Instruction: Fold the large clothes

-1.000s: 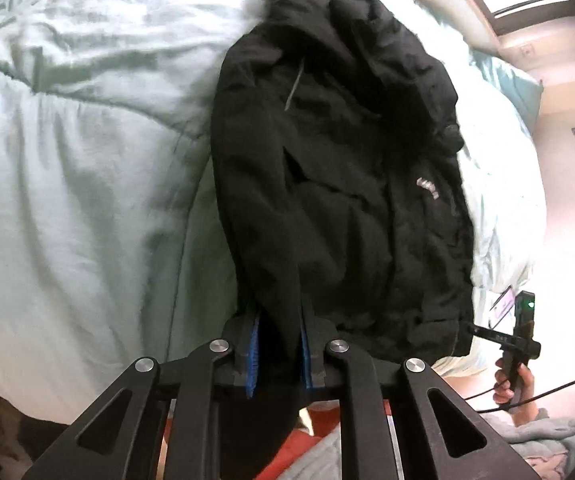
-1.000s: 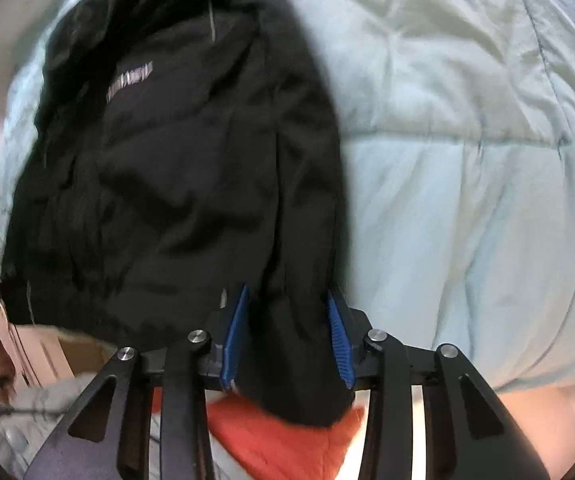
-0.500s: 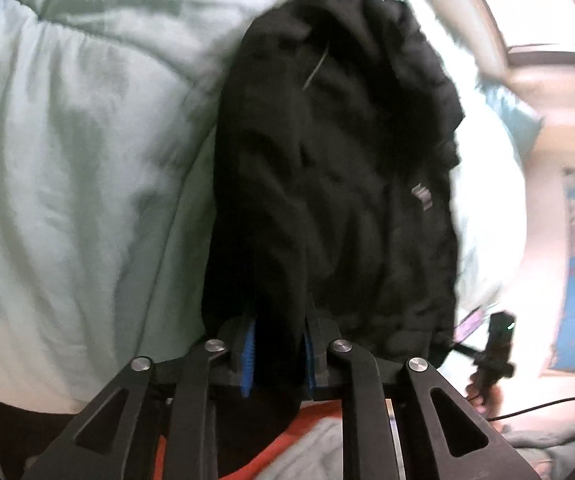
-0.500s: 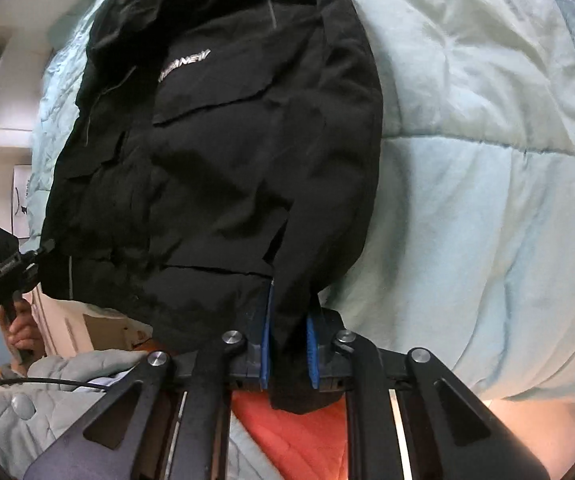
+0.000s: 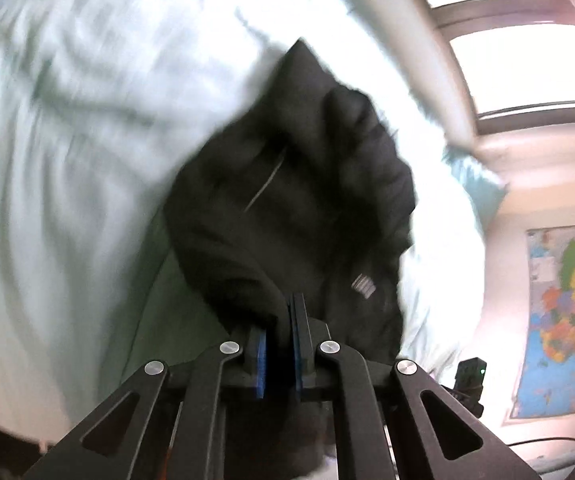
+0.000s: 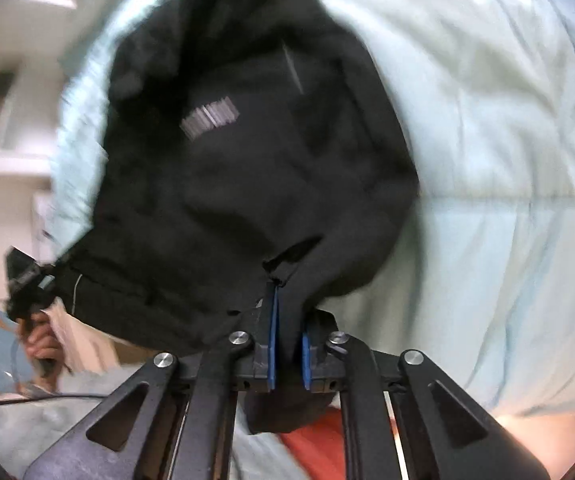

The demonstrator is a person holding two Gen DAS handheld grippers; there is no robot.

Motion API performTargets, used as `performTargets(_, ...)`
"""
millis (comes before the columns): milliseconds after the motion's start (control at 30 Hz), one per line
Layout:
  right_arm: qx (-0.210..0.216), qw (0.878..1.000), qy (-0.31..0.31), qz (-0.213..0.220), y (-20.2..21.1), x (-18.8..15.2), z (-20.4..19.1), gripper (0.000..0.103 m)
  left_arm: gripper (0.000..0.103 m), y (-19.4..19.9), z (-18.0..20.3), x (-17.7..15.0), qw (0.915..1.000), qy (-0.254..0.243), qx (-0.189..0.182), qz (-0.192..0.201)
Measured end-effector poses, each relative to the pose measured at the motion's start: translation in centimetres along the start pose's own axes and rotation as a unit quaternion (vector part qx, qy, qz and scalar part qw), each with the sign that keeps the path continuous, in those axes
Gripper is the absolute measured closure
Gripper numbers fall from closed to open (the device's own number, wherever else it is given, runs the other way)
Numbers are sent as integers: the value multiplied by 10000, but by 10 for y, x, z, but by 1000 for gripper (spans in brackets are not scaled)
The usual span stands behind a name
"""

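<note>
A large black jacket (image 5: 299, 208) with a pale chest logo lies on a pale green duvet (image 5: 67, 160), bunched and partly lifted. My left gripper (image 5: 280, 344) is shut on the jacket's lower hem. In the right wrist view the jacket (image 6: 247, 160) fills the middle, and my right gripper (image 6: 288, 344) is shut on its other hem corner. The left gripper also shows there, small at the left edge (image 6: 27, 280), held by a hand. Both views are motion-blurred.
The duvet (image 6: 507, 160) covers the bed on all sides of the jacket. A window (image 5: 527, 68) and a coloured wall map (image 5: 567, 320) stand at the right. An orange cloth (image 6: 319, 444) and a grey quilt (image 6: 47, 432) lie below the grippers.
Both grippers have lifted the hem and carried it forward toward the collar, so the jacket has bunched up and looks shorter. Both stay shut on the fabric.
</note>
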State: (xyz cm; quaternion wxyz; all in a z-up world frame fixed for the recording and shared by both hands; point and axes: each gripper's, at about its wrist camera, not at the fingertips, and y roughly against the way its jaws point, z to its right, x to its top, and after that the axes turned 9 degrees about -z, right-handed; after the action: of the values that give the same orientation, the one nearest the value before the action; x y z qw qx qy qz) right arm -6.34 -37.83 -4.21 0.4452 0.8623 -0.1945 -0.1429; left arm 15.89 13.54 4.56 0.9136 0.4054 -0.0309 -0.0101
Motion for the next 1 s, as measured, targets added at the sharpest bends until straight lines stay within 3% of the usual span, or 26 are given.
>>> performTargets(200,737,9935,192,849,67,75,-21,91,93,20,56,73,9955,-474,-494,655)
performTargets(333,1115,9837,238,1393,101,134,-43,90,93,21,81,132,9912,-712,-446,1019)
performTargets(433,1023,9783,346,1767,120,183,-55,90,92,5,98,180,9896,-774,-314,1175)
performTargets(500,968,9769,261,1888,120,224,-56,90,91,-20,105,216,9902,-761,-33,1173)
performTargets(633,697,9819,-120,1754,92,292,-44,89,89,-81,97,268,9931,-552,511,899)
performTargets(767,317,9893,-646,1268,34,341,-23,83,88,-153,75,299,9904,-443,1233,431)
performTargets(867,131,9921,-797,963,3,356,-13,83,87,-177,62,301,9896,-430,1347,266)
performTargets(1000,197,9929,-819,837,-11,365,-7,83,86,-177,60,303,9889,-557,1369,122)
